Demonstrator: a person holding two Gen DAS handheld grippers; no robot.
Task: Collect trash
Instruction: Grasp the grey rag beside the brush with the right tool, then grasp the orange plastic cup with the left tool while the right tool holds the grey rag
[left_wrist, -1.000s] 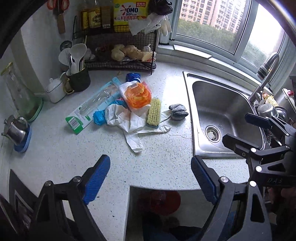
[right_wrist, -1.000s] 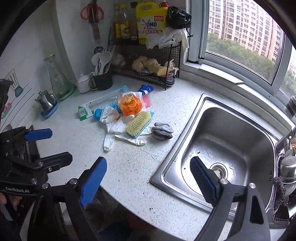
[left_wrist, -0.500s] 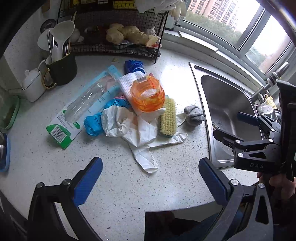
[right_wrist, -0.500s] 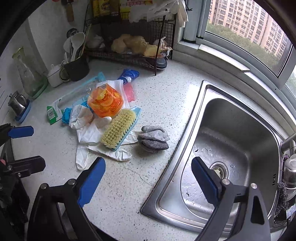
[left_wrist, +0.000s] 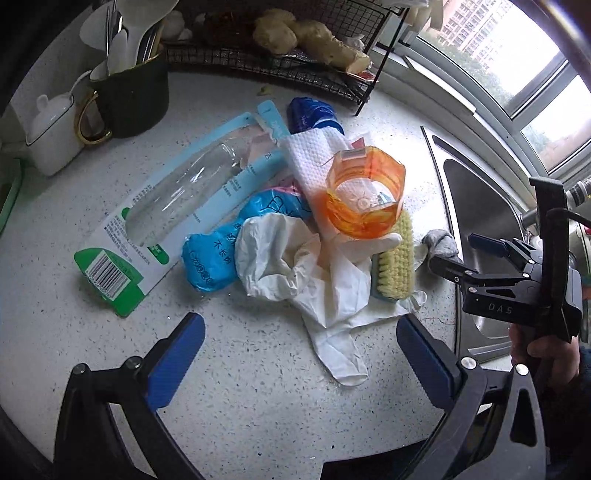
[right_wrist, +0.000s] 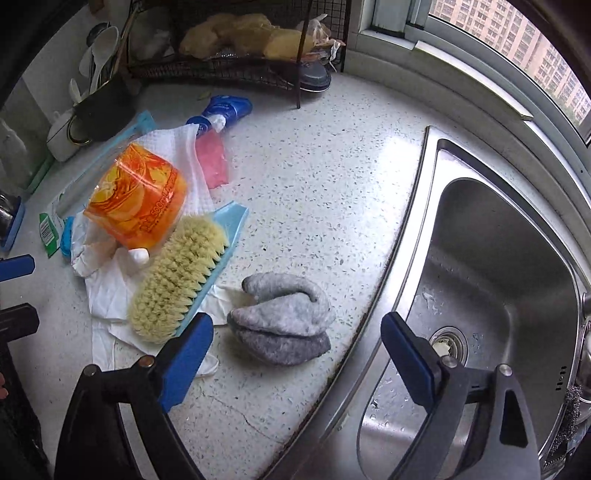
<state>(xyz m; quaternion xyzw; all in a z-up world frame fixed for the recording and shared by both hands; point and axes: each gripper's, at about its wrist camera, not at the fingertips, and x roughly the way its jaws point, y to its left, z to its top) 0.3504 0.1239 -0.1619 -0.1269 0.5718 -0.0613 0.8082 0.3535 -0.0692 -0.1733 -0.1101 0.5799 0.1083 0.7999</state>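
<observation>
Left gripper (left_wrist: 299, 347): fingers spread wide, empty, angled steeply downward. Right gripper (right_wrist: 297, 345): fingers closing, nothing between them.

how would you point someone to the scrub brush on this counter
Start at the steel sink and look along the speckled counter to the trash pile. The scrub brush lies at the pile's sink-side edge, beside the grey folded cloth. It alone has pale yellow bristles on a light blue back.

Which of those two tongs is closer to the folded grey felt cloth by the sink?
The right tongs hang just above the folded grey felt cloth, closing, nothing between them. The left tongs hover over the white glove, farther off.
</observation>
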